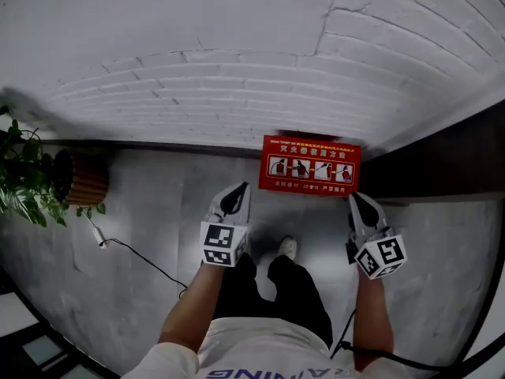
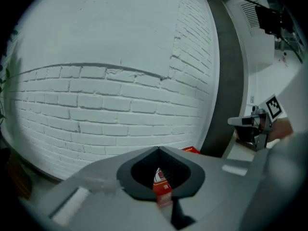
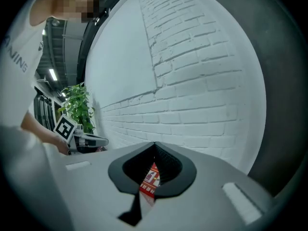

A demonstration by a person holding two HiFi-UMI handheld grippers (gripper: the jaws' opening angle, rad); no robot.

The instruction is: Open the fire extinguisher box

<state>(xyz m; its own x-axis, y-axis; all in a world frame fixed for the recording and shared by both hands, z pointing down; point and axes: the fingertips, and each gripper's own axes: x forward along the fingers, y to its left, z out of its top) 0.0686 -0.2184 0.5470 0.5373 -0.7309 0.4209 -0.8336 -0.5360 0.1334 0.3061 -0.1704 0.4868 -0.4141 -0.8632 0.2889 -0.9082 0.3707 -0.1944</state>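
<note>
Both jaws closed on nothing: left gripper (image 1: 239,192) and right gripper (image 1: 357,202) hang just before box (image 1: 311,166). Judged rigid, smooth metal; take its front edge.

The box (image 1: 310,165) is red and low, a flat rectangle seen from above, with its long back edge set against the foot of the white brick wall (image 1: 237,69). Its top face carries a line of small pale print, then a row of four pictograms, then a second line of print along the near edge. The lid lies flat and shut. The box stands level on the grey floor (image 1: 158,212), square to the wall.
</note>
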